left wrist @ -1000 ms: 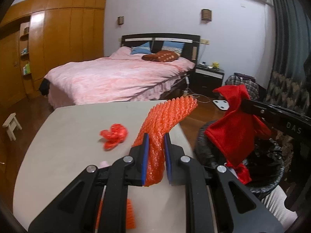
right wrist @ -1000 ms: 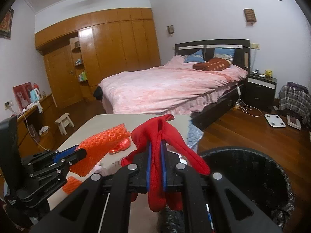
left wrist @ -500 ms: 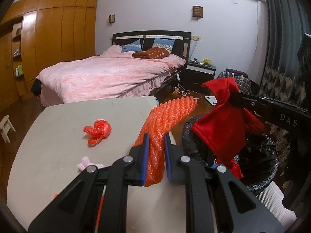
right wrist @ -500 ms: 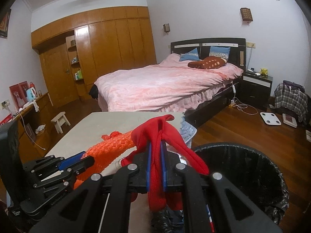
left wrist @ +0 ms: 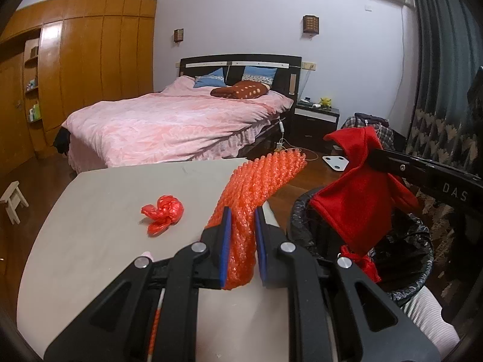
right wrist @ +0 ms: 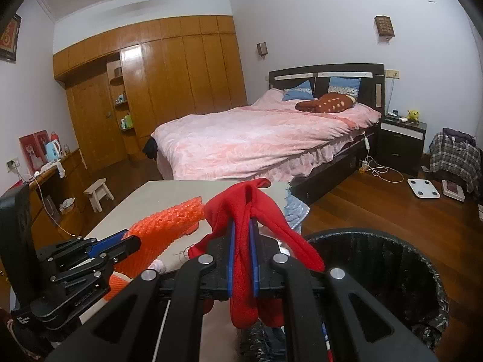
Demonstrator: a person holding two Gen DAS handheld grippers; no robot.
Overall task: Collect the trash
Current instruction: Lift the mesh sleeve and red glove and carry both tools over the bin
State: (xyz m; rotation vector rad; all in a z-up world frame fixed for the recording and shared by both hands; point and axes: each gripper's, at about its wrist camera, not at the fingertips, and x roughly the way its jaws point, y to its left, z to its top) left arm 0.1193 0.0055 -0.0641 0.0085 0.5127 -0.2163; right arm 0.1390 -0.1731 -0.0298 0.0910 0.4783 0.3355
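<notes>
Left wrist view: we see the left gripper [left wrist: 241, 223] with jaws clamped on orange bubble wrap [left wrist: 262, 178] above the desk [left wrist: 99, 211]. The right gripper [right wrist: 241, 232] pinches a red cloth [right wrist: 256, 208] beside the black bin [right wrist: 392, 259]; a crumpled red bag [left wrist: 163, 212] lies on the desk.

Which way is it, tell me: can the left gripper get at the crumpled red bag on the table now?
Probably not yet. The left gripper is shut on the orange bubble wrap; the crumpled red bag lies uncovered nearby on the table.

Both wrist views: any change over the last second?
No grip change: left gripper stays shut on the orange bubble wrap, right gripper on the red cloth by the black bin. Views drift slightly; the crumpled red bag stays on the table.
</notes>
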